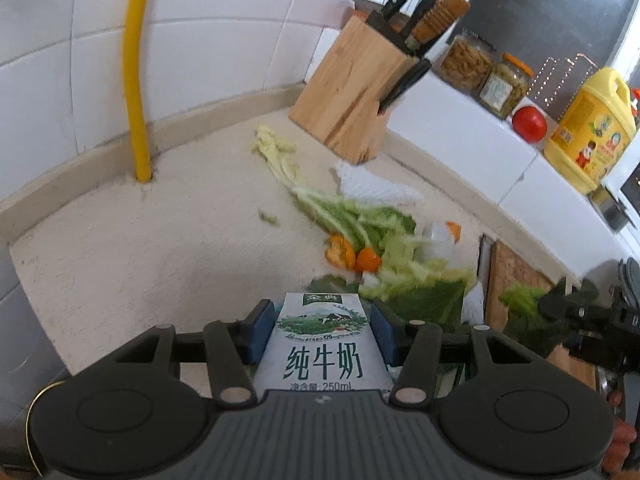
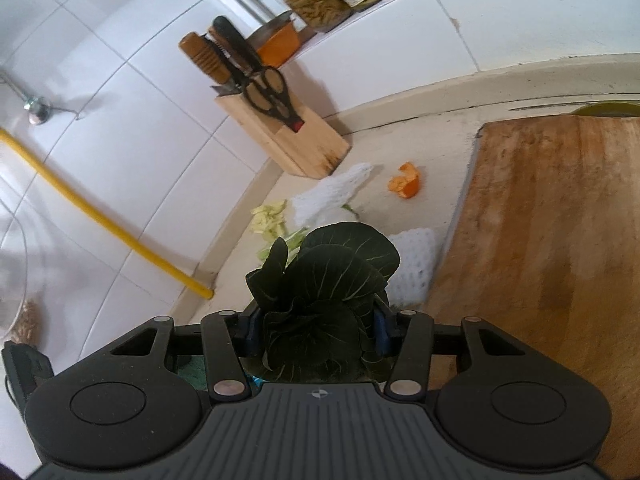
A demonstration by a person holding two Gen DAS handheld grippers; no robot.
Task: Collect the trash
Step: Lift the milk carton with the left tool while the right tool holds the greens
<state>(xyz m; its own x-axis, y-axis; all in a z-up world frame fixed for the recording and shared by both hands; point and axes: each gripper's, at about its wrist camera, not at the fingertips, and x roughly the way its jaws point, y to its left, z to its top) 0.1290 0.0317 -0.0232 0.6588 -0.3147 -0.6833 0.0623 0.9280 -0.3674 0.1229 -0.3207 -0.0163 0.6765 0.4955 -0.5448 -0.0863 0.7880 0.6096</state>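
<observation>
White tiled walls (image 1: 208, 40) meet a pale speckled counter (image 1: 160, 240) in a kitchen corner, with a raised white ledge (image 1: 460, 132) along the far right side. In the right wrist view a wooden board (image 2: 552, 240) fills the right of the counter. A yellow pipe (image 1: 134, 72) runs down the wall into the counter on the left. A wooden knife block (image 1: 352, 92) stands far back against the ledge, holding knives and scissors (image 2: 270, 96). On the ledge sit a yellow oil jug (image 1: 592, 128), two jars (image 1: 468, 62) and a tomato (image 1: 529, 123).

Scraps lie in front of the block: pale stalks (image 1: 276, 148), a heap of green leaves (image 1: 380, 232), white foam netting (image 1: 372, 188) and orange peel (image 1: 344, 254). The right wrist view shows one more piece of peel (image 2: 406, 182) lying alone on the counter, near the netting.

Nearest, the left gripper (image 1: 323, 332) is clamped on a milk carton (image 1: 324, 344), blue pads pressed to both its sides, above the counter. The right gripper (image 2: 316, 330) is closed on a bunch of dark green leaves (image 2: 324, 280), which stick up between its pads. That gripper also shows at the right edge of the left wrist view, beside the board.
</observation>
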